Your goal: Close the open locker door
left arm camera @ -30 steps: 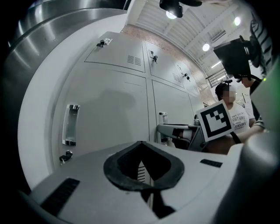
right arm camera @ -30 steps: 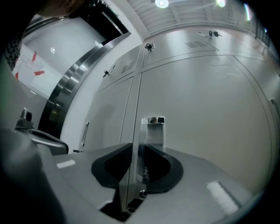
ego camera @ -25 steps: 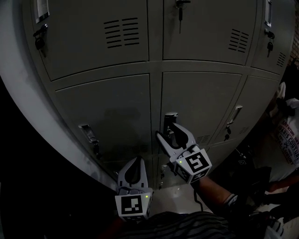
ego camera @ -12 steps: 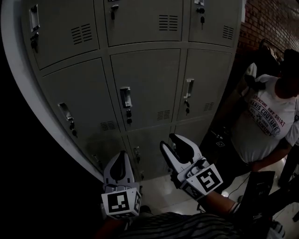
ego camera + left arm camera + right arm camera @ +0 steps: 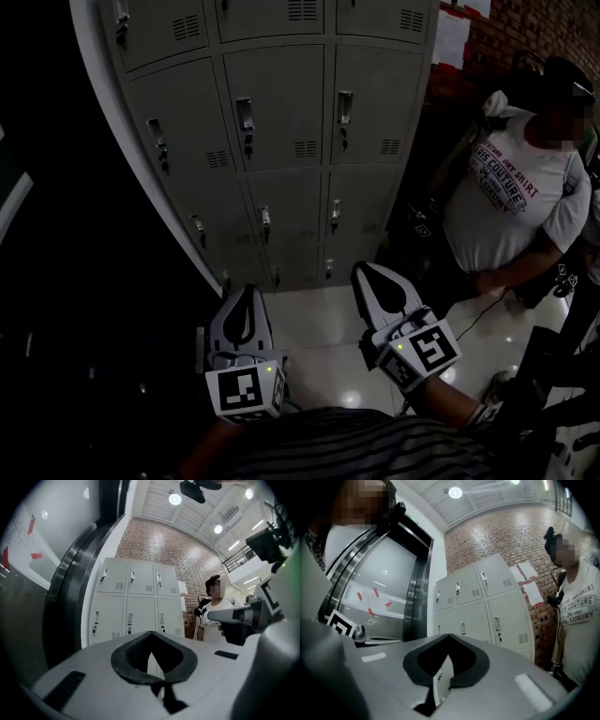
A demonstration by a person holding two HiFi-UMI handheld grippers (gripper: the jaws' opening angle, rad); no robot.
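Far across a glossy floor (image 5: 319, 323), a grey locker bank (image 5: 370, 178), three columns wide, tall against a brick wall (image 5: 487, 37) on the right. No telling which locker door (image 5: 281, 112) belongs to the task: all of them in view flush with the frame, none ajar, handles and keys in place.

At near left, low over the floor, the left gripper (image 5: 246, 292), jaws pressed tip to tip, nothing between them. Same reading along its own jaws: dark pads closed into a loop, only the distant lockers visible through the gap. Marker cube (image 5: 246, 391) at its near end, a small green light lit.

At near right, the right gripper (image 5: 372, 272), likewise closed tip to tip and empty, tilted a little leftward. Well apart from the lockers, and apart from the left one.

At far right, beside the bank, a person (image 5: 516, 187) in a white printed T-shirt, one arm bent at the waist.
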